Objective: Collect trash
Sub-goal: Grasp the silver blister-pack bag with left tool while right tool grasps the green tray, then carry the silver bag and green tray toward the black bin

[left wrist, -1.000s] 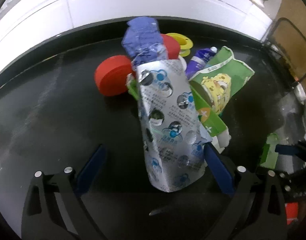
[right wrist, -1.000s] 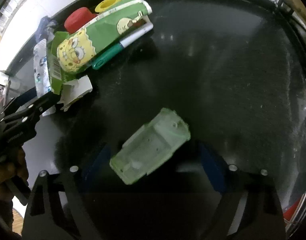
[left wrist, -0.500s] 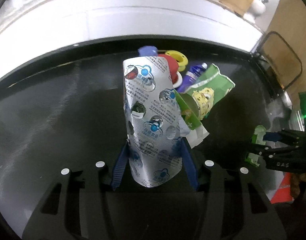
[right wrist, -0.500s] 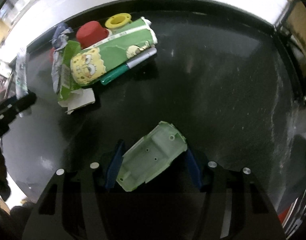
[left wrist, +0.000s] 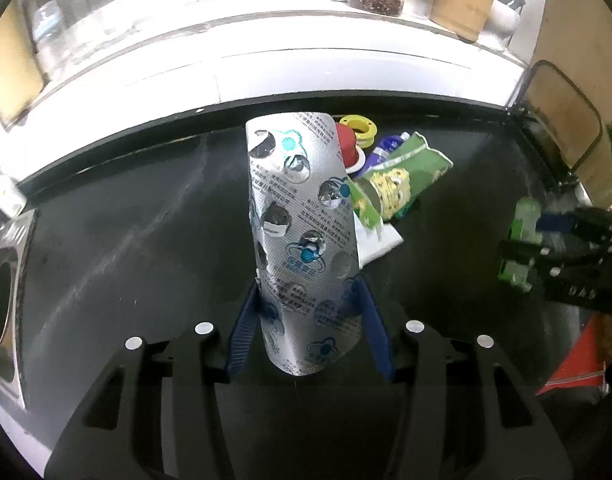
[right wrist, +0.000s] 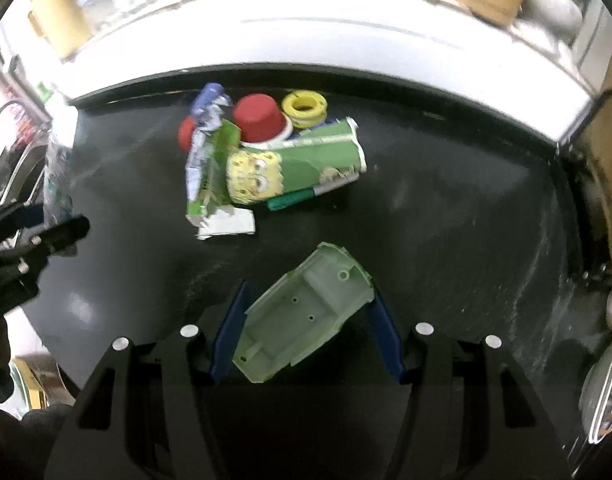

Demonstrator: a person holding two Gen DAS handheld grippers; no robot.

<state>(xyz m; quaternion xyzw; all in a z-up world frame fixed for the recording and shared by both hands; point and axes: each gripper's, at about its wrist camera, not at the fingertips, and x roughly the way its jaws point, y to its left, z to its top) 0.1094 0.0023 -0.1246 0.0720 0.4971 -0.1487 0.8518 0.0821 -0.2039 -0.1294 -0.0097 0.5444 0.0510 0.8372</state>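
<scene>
While both grippers are loaded, I read it like this. Black worktop [right wrist: 445, 216] carries the rest of the trash, bunched near its back edge, left of middle in the right wrist view: green cartoon carton [right wrist: 290, 168] lying on its side, long axis roughly parallel to the back edge, open end towards the right. Red cup [right wrist: 260, 118] upside down just behind it, yellow ring [right wrist: 304, 109] beside the cup, crumpled blue wrapper [right wrist: 208, 106] at the pile's left end, green marker [right wrist: 306, 197] along the carton's front side.

Left gripper [left wrist: 307, 320]: jaws have just been closing, now clamped on the foil blister sheet [left wrist: 302, 232] at its lower end. Sheet stands up from the jaws, long axis running away from the camera, free end pointing at the back edge. Looks clear of the worktop.

Right gripper [right wrist: 307, 326]: jaws likewise just closed in, now gripping the pale green plastic shell [right wrist: 306, 312]. Shell sits diagonally across the jaws, long axis lower left to upper right, hollow side facing the camera.

Pile lies ahead of both grippers, towards the back edge. I judge left slightly nearer its left end. No bin visible, so I can't say which way the drop-off lies.
</scene>
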